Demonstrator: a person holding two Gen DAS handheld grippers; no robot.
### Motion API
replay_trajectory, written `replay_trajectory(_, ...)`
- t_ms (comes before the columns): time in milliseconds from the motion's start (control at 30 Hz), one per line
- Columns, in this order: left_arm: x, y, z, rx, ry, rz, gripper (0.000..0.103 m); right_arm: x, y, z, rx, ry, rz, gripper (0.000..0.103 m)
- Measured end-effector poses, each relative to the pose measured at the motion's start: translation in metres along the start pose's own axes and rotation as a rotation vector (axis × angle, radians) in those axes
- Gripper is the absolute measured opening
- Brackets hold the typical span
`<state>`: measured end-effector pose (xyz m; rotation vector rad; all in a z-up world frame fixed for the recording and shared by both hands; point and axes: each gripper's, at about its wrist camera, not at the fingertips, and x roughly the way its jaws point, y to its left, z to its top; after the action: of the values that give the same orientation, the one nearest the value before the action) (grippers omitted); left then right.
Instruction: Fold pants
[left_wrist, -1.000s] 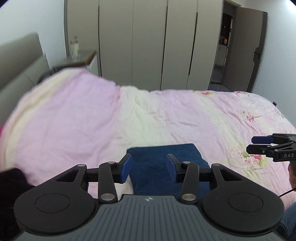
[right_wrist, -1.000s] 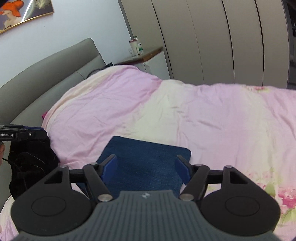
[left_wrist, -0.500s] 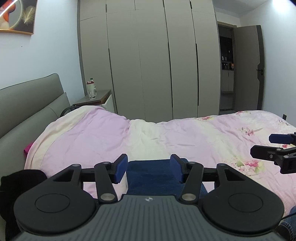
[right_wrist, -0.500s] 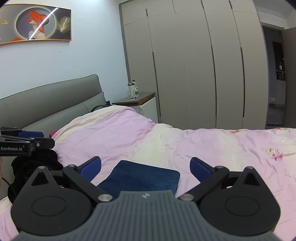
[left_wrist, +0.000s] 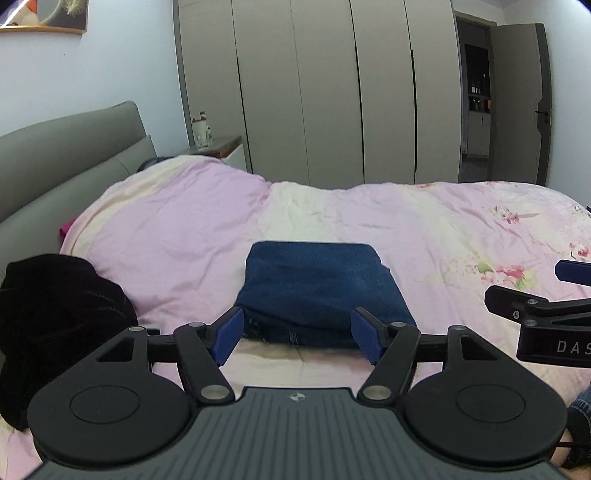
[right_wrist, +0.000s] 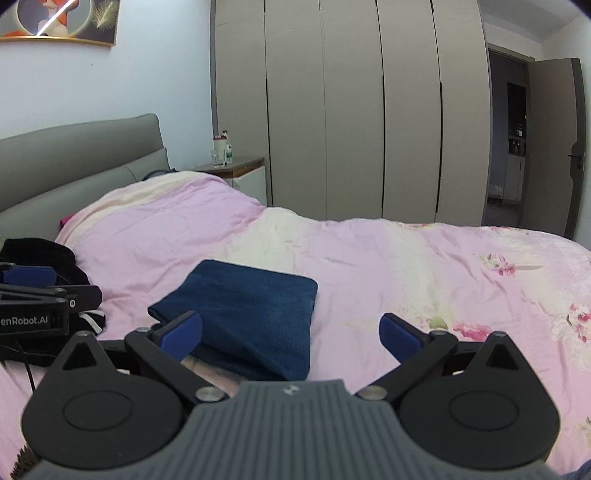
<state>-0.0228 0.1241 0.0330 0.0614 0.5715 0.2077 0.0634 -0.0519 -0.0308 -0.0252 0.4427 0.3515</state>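
Note:
Folded blue denim pants (left_wrist: 321, 288) (right_wrist: 247, 310) lie as a neat rectangle on the pink quilt near the bed's front edge. My left gripper (left_wrist: 297, 338) hovers just short of their near edge, its jaws opening, with nothing pressed between the blue pads. My right gripper (right_wrist: 291, 330) stands wide open over the pants' right half, touching nothing. Each gripper shows at the edge of the other's view: the right one (left_wrist: 546, 295), the left one (right_wrist: 33, 284).
A heap of black clothing (left_wrist: 55, 317) (right_wrist: 40, 254) lies at the left by the grey headboard (right_wrist: 81, 158). The pink and cream quilt (left_wrist: 406, 229) stretches back to the wardrobe doors (right_wrist: 351, 110). A nightstand (right_wrist: 236, 166) carries a bottle and glass. A doorway opens far right.
Both grippers pulled back from the folded pants and tipped, so more of the room shows. Their jaws spread wider, the right one most. The pants stayed flat on the quilt.

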Motion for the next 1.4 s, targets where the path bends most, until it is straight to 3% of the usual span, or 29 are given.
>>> replay_trajectory(200, 0.011, -0.005, -0.023, -0.045, 0.084, 0.031, 0.084, 0.004, 0.000, -0.023, 0.010, 0.034, -0.023, 0.098)
replay_trajectory(400, 0.012, -0.020, -0.034, -0.028, 0.106, 0.057, 0.084, -0.002, -0.001, -0.032, -0.012, 0.012, -0.014, 0.098)
replay_trajectory(1400, 0.005, -0.030, -0.030, 0.007, 0.086, 0.045, 0.084, -0.012, -0.011, -0.033, -0.012, 0.001, 0.003, 0.098)
